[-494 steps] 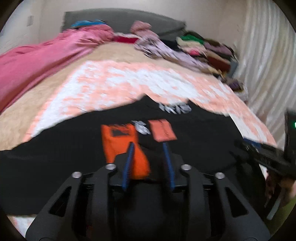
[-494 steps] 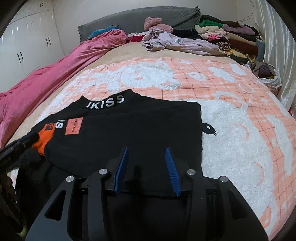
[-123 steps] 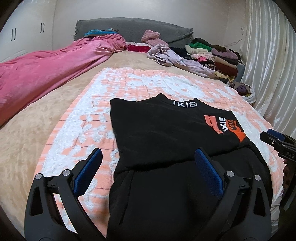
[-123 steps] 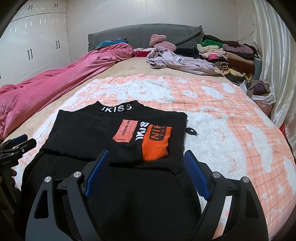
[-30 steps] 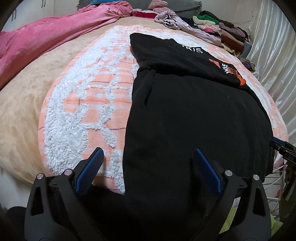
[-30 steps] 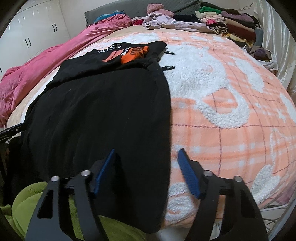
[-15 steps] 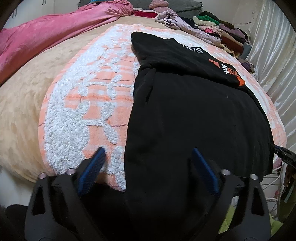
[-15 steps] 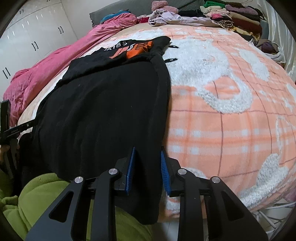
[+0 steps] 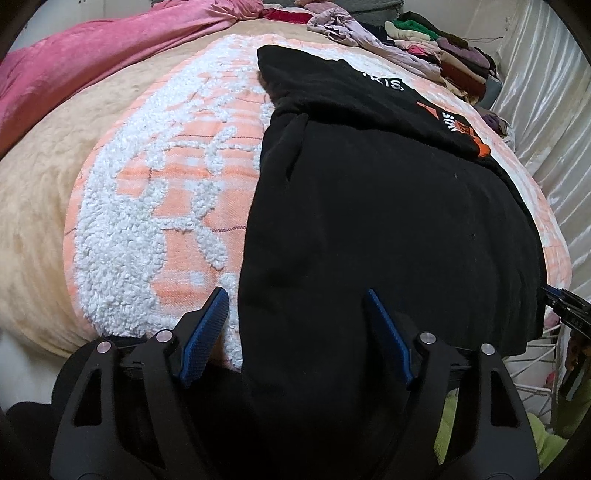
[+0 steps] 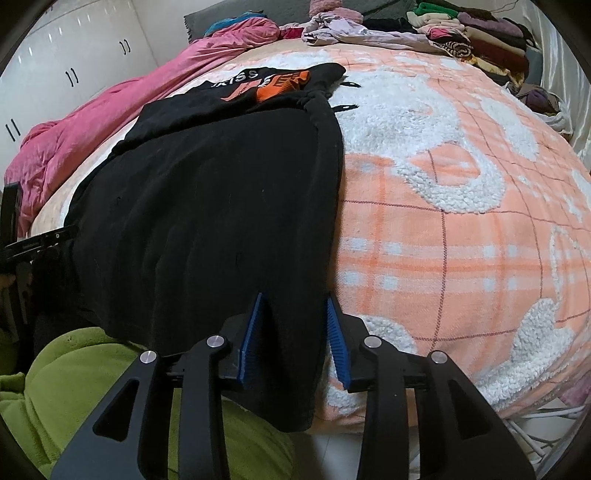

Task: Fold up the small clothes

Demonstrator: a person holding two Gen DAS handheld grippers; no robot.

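Black shirt (image 9: 388,206) lies on the bed (image 10: 461,229), hem over the edge; right gripper (image 10: 293,332) clamped on the hem corner, left gripper (image 9: 295,332) apart around the other; next, left closes, both lift.

This is a bedroom in a home. A wide bed (image 10: 480,229) fills most of both views, spread with an orange-and-white fleecy blanket (image 9: 147,206) over a beige cover (image 9: 33,206). A rumpled pink quilt (image 10: 92,125) lies along one side, and a grey padded headboard (image 10: 376,7) stands at the far end. Loose clothes (image 10: 354,31) and a stack of folded clothes (image 10: 480,33) sit near the headboard. A black sweatshirt (image 10: 207,206) is laid out on the blanket, its hem hanging over the bed's edge. White wardrobe doors (image 10: 74,62) with dark handles line one wall, and pale shiny curtains (image 9: 535,122) hang on the other side.
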